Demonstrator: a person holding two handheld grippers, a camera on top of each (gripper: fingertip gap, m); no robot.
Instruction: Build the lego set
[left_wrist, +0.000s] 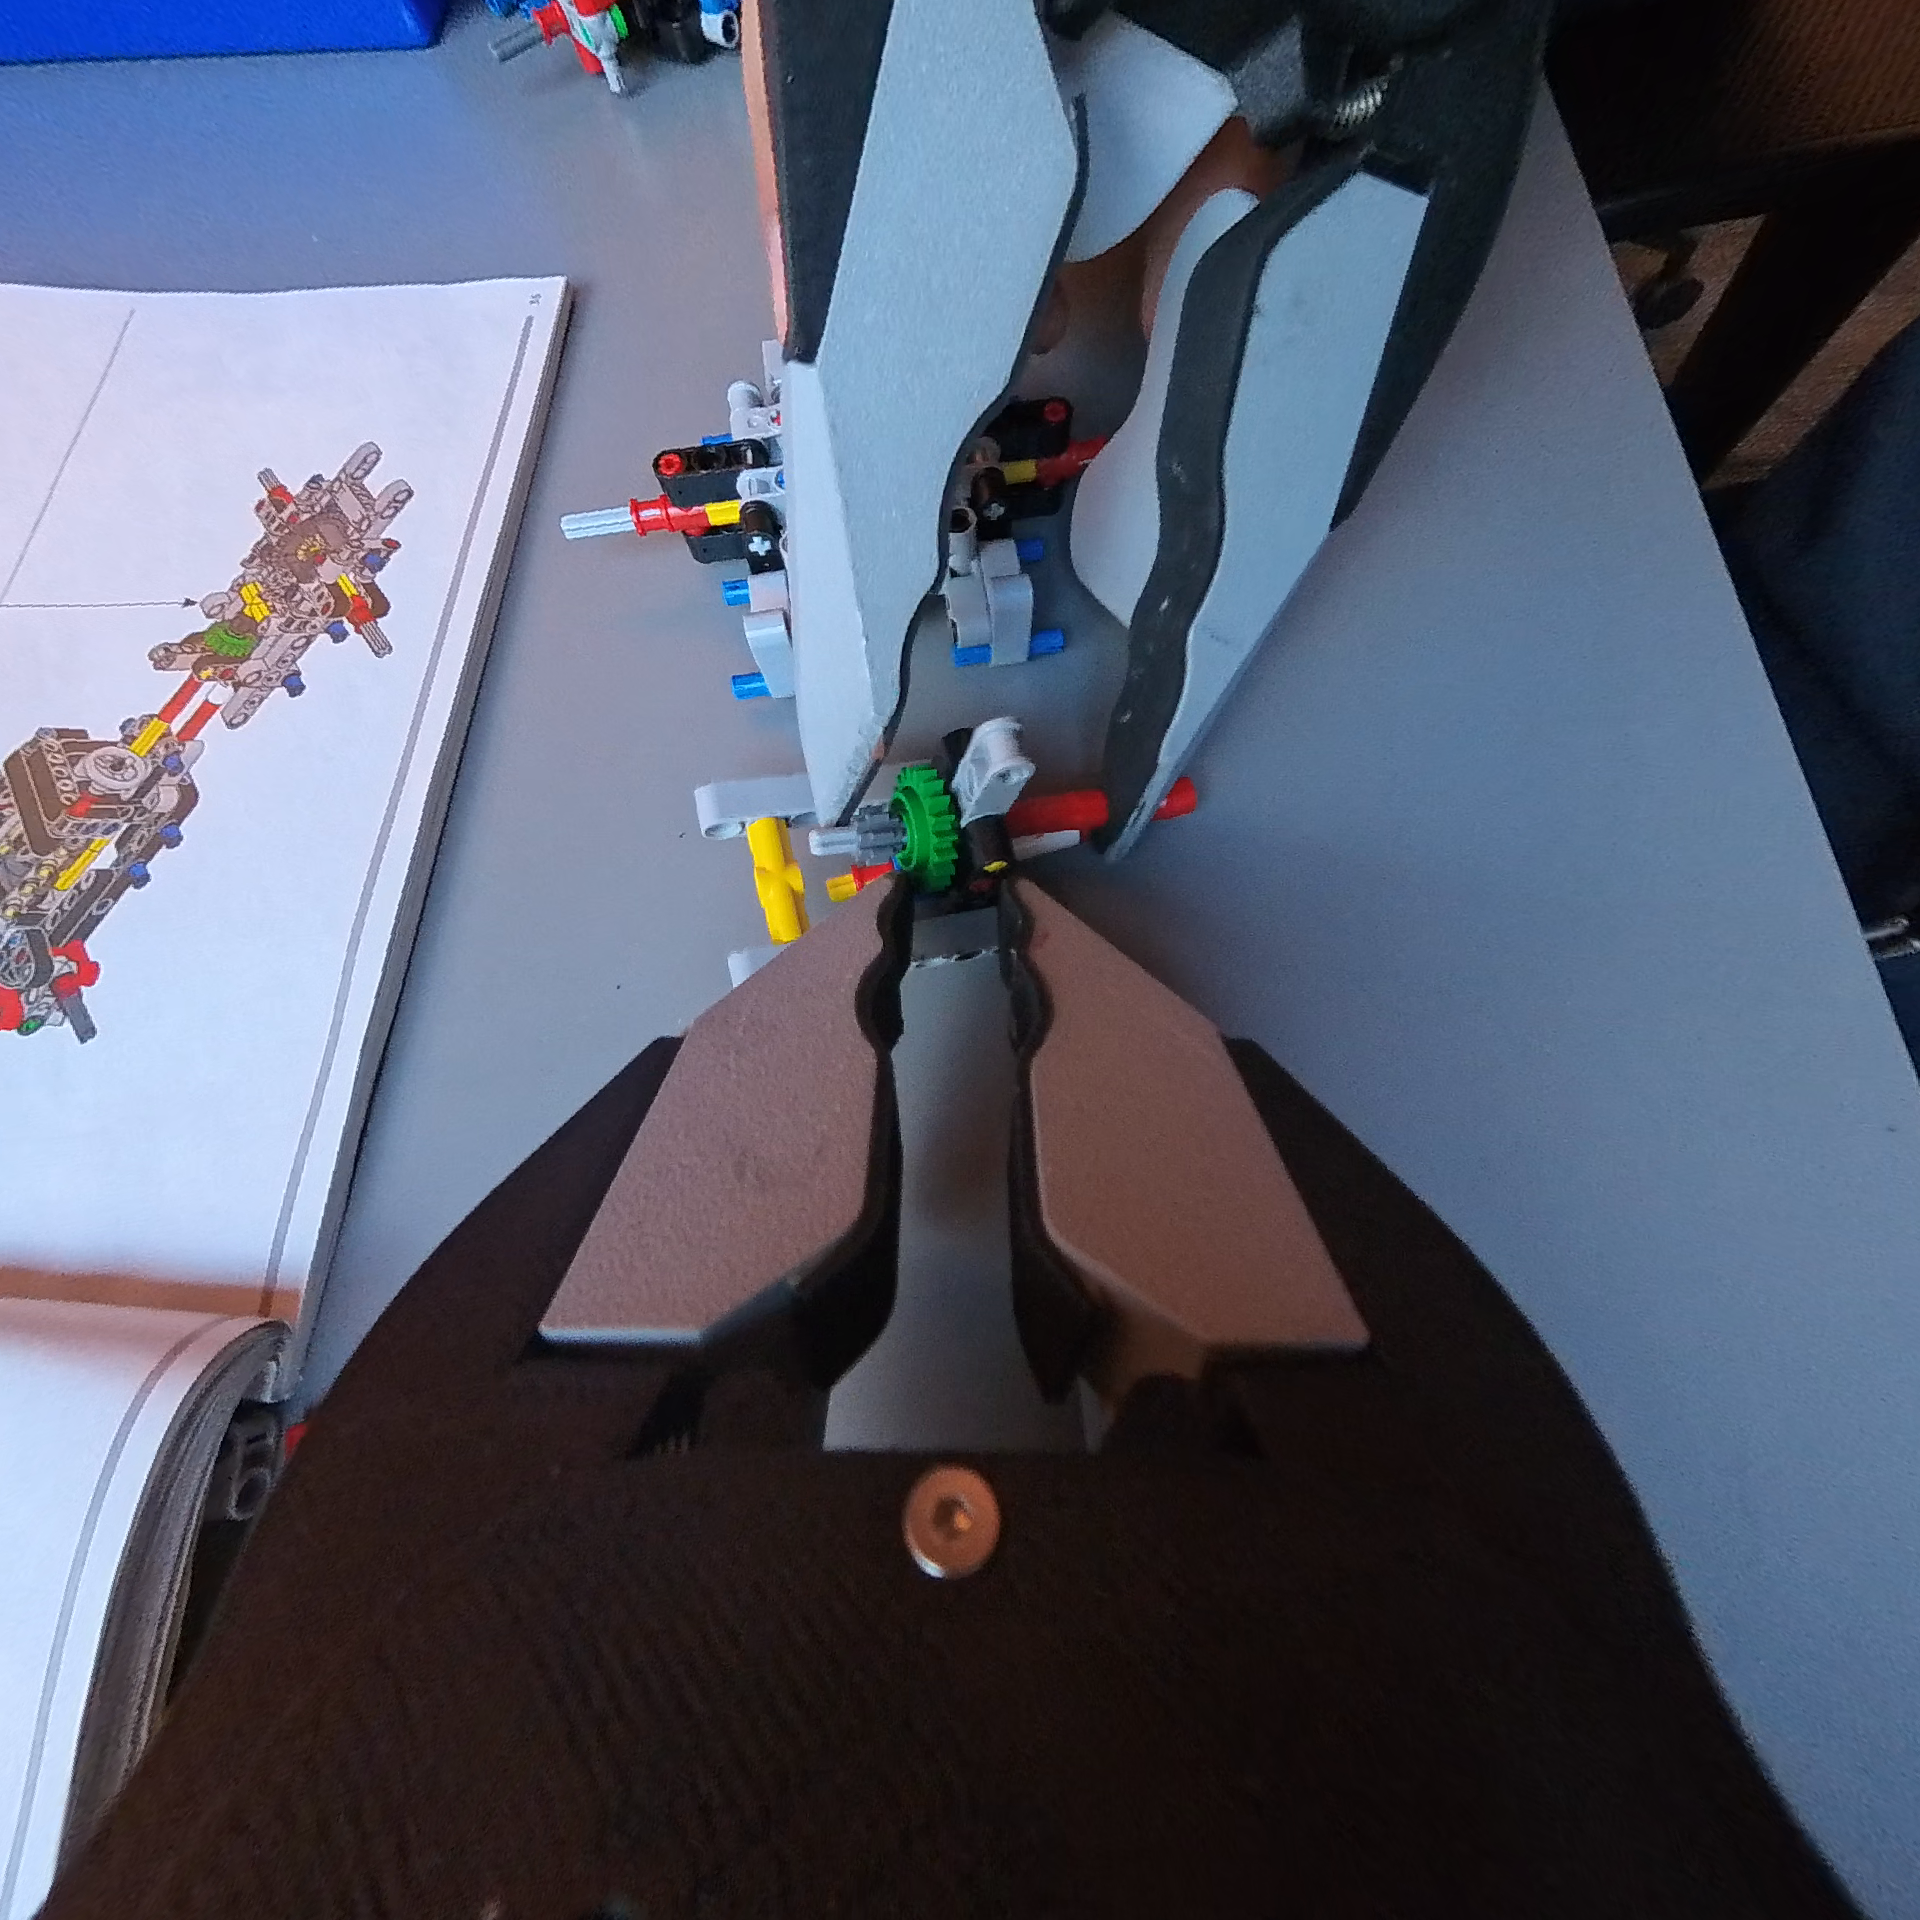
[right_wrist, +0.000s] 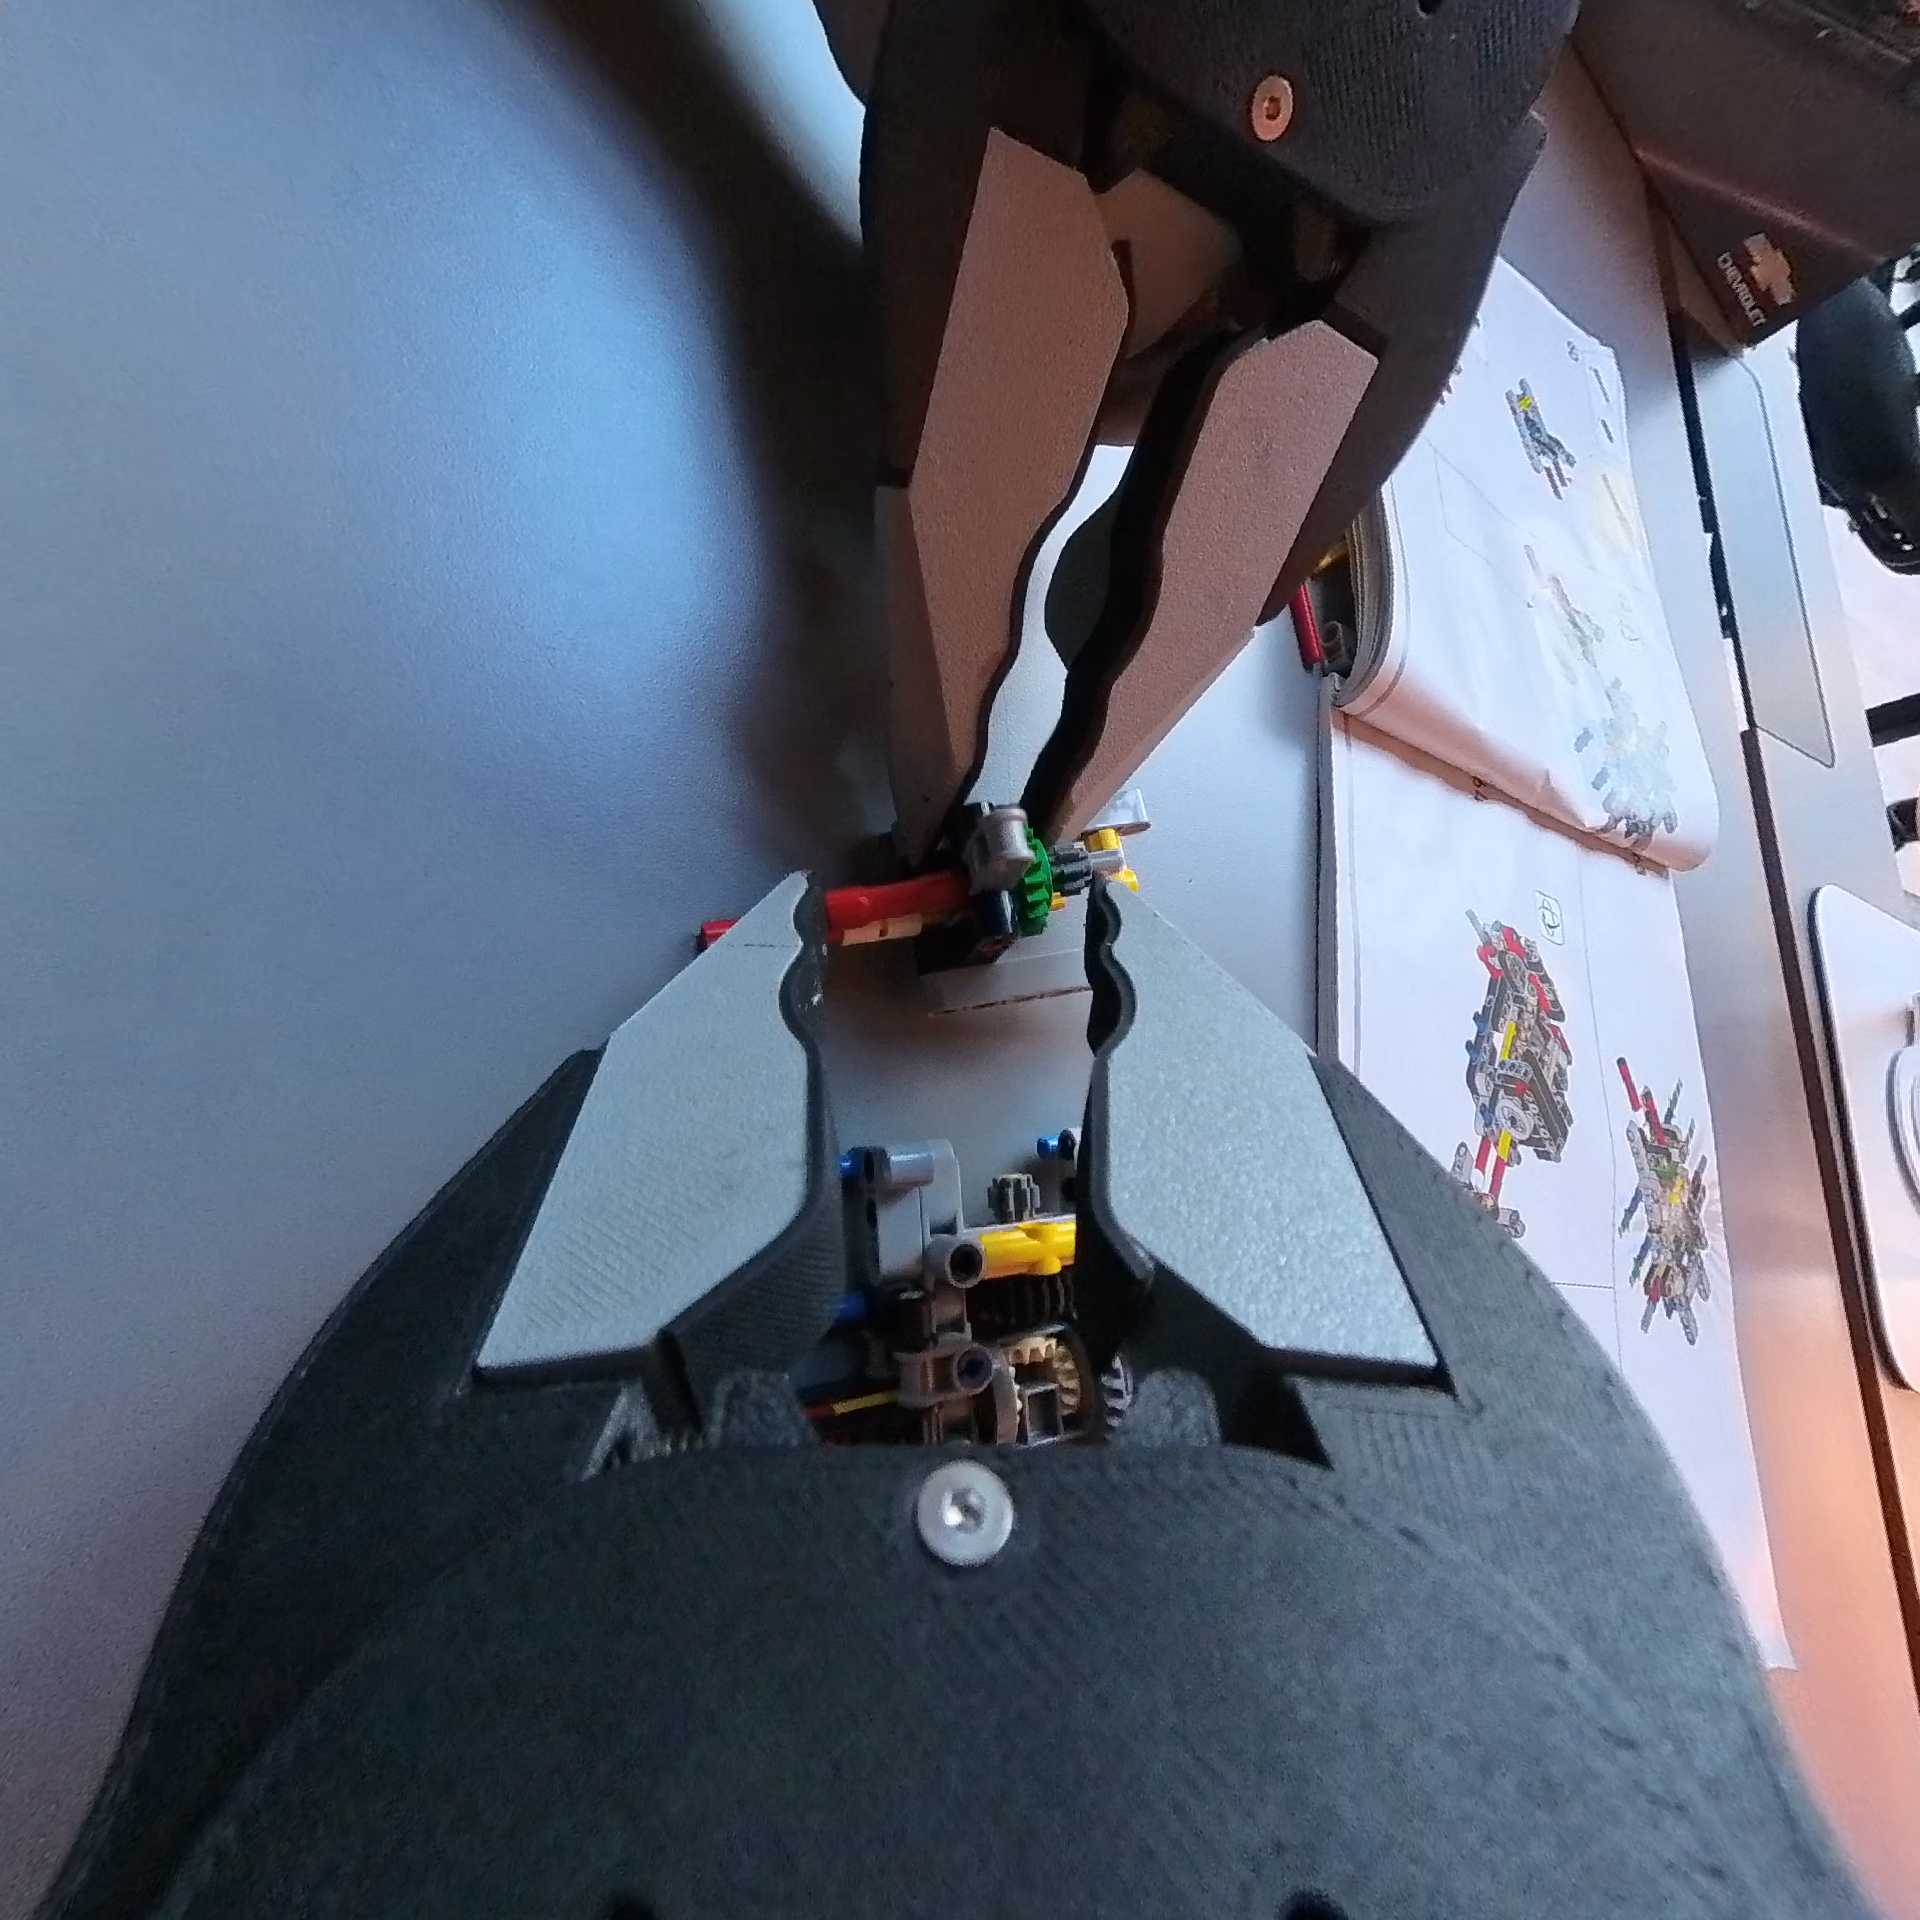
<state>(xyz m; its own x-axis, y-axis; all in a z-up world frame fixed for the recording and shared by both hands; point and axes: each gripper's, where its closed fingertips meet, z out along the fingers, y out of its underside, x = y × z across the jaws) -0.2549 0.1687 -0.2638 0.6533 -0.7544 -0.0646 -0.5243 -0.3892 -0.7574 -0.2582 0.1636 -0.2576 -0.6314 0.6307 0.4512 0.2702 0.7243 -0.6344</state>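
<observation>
one small gear assembly (left_wrist: 940, 831) pinched by narrow left gripper (left_wrist: 951, 894); one wide-open right gripper (right_wrist: 945, 914) straddling it, gripping nothing; one booklet (left_wrist: 260, 727) alongside.

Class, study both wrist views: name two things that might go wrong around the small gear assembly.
1. The left gripper pinches only the black end of the small gear assembly; it might twist loose.
2. The right gripper straddles its red axle closely; closing may bump the green gear or the loose yellow piece.

Printed number on booklet page (left_wrist: 312, 727) corner; brand wording on dark box (right_wrist: 1756, 281)
</observation>
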